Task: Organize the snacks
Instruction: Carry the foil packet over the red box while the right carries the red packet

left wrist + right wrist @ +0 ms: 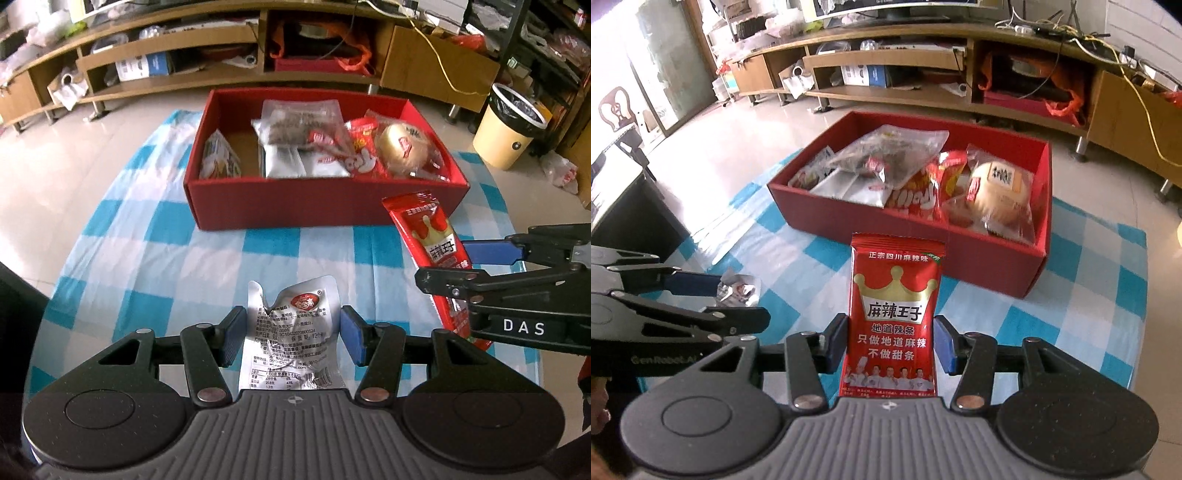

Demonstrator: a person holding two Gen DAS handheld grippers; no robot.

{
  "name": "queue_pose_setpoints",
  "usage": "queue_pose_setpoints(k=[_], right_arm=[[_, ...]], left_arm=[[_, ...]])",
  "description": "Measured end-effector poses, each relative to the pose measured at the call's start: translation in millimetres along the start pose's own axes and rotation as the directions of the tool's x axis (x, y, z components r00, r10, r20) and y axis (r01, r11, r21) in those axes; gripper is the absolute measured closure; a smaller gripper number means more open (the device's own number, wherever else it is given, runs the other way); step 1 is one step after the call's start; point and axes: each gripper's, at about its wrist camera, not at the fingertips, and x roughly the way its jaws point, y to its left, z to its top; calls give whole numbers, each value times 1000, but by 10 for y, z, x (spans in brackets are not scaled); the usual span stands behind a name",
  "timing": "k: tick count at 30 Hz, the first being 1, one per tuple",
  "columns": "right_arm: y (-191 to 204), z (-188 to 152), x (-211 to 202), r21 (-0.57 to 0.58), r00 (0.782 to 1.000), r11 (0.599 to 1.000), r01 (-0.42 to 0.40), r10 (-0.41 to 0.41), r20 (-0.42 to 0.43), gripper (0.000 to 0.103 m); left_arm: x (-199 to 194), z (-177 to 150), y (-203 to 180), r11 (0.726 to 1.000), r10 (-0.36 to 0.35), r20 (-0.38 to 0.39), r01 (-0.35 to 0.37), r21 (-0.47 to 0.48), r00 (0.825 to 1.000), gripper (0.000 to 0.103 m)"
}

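My left gripper [293, 328] is shut on a crumpled silver foil packet [291, 332], which stands upright between the blue pads. To its right, my right gripper [467, 267] is shut on a long red spicy-strip packet [430, 236]. In the right wrist view that red packet [895, 314] stands upright in the right gripper [892, 339], and the left gripper [713, 295] with the silver packet [738, 290] sits at the left. Ahead of both stands an open red box [325, 206] [960, 258] with several snack packs inside.
A blue-and-white checked cloth [155, 258] covers the table under the box. Beyond it are a tiled floor and a long wooden shelf unit [236, 48] full of clutter. A cream waste bin [513, 125] stands at the right. A dark piece of furniture [628, 221] is at the left.
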Motion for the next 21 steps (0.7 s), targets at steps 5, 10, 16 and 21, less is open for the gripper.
queue_pose_setpoints(k=[5,10,16,21], right_arm=[[-31,133,-56,10,999,1000,-5,5,39,54],[-70,307,-60,25,997,1000,-7,5,72,54],[-172,551,-29,57,994,998,-1,-5,112,54],[-306,772,98,95,992,995,-6,-6,126,54]], left_arm=[[-26,146,-24,1000,9,32,-9,0,999,41],[-32,335,-56,1000,4,64,-4,-1,998,41],[34,622,-45,1000,17,95,-16,-16,995,41],[135,863,-33,999,39,115,-37,-21,993,41]])
